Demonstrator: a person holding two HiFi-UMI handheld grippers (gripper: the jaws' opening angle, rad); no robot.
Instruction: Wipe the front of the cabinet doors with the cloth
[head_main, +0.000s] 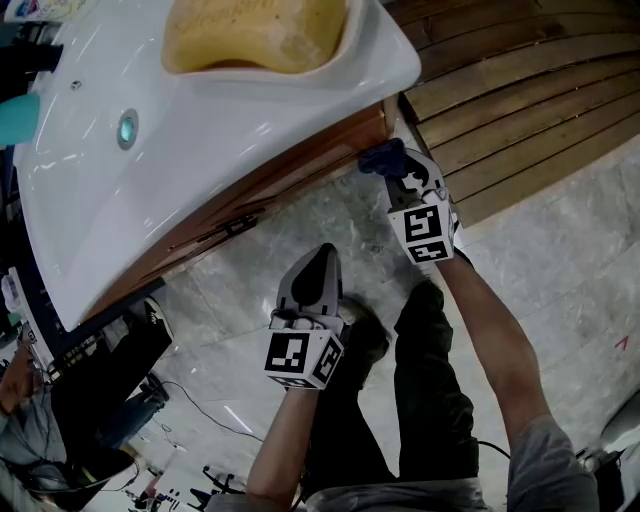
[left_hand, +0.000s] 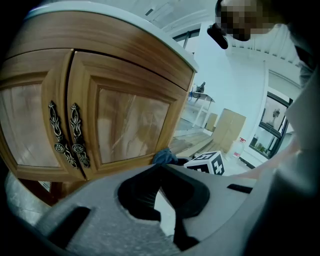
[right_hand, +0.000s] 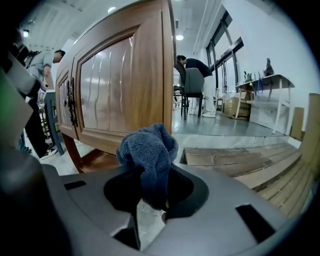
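White basin countertop (head_main: 250, 130) over a wooden vanity cabinet (left_hand: 125, 55). Two cabinet doors (left_hand: 127, 120), both closed, with ornate metal handles (left_hand: 79, 136) at the centre seam. The left gripper (head_main: 322, 252) hangs low in front of the doors, jaws together, nothing in them. The right gripper (head_main: 392, 172) is clamped on a blue cloth (right_hand: 149, 150), held at the cabinet's bottom right corner, just beside the right door's lower edge; can't tell whether it touches.
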